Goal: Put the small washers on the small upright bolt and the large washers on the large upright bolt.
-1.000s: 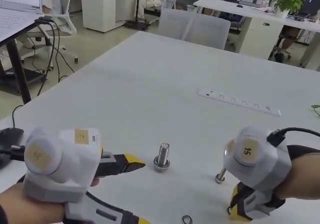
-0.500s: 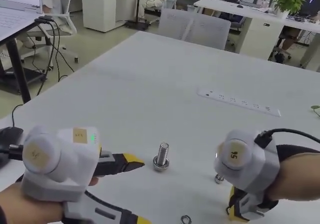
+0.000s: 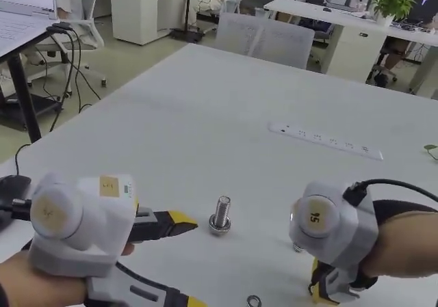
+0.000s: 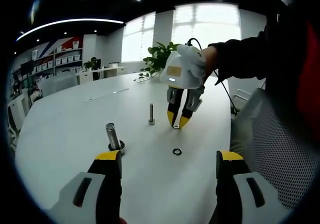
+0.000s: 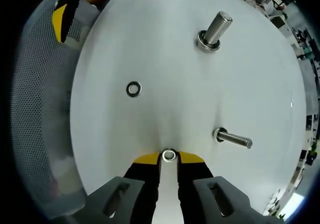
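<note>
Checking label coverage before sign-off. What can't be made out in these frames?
Head view: small bolt mostly hidden behind the right gripper.
Head view: loose washer sits at the bottom edge, too small to size.
Left gripper view: held washer too small to make out between the right gripper's tips.
All views: washer count at the base of the large bolt unclear.

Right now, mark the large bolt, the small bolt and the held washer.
large bolt (image 5: pixel 216 28), right gripper view, threaded shaft.
small bolt (image 5: pixel 234 139), right gripper view, mid shaft.
held washer (image 5: pixel 169 151), right gripper view, ring's top edge.
</note>
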A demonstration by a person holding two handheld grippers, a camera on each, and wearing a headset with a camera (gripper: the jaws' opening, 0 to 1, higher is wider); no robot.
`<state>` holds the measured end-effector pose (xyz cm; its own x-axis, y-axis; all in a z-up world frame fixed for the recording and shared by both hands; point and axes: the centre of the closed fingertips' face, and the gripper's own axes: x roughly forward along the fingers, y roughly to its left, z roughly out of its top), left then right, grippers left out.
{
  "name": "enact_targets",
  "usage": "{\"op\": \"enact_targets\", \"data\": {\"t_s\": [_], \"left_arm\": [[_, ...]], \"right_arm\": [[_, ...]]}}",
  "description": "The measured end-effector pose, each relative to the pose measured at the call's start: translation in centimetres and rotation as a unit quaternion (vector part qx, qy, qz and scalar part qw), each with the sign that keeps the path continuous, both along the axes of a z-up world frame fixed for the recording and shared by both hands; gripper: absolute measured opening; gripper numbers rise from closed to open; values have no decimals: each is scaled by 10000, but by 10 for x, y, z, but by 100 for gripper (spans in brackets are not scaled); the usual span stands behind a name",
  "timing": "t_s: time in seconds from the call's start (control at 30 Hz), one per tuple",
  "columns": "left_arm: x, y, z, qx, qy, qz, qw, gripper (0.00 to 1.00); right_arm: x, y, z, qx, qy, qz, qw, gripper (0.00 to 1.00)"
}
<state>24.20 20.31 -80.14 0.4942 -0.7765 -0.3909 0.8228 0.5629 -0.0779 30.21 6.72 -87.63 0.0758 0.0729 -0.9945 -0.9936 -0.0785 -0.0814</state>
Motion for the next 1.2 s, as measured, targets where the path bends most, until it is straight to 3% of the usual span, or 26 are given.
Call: {"op": "enact_targets", "data": {"t_s": [0.97, 1.2], "left_arm": [[0, 1, 3, -18, -32, 16, 10000, 77], [0, 1, 2, -14, -17, 5, 10000, 77]], "right_arm": [[-2, -2, 1, 119, 115, 137, 9998, 14], [0, -2, 10, 265, 127, 62, 9996, 14]]}}
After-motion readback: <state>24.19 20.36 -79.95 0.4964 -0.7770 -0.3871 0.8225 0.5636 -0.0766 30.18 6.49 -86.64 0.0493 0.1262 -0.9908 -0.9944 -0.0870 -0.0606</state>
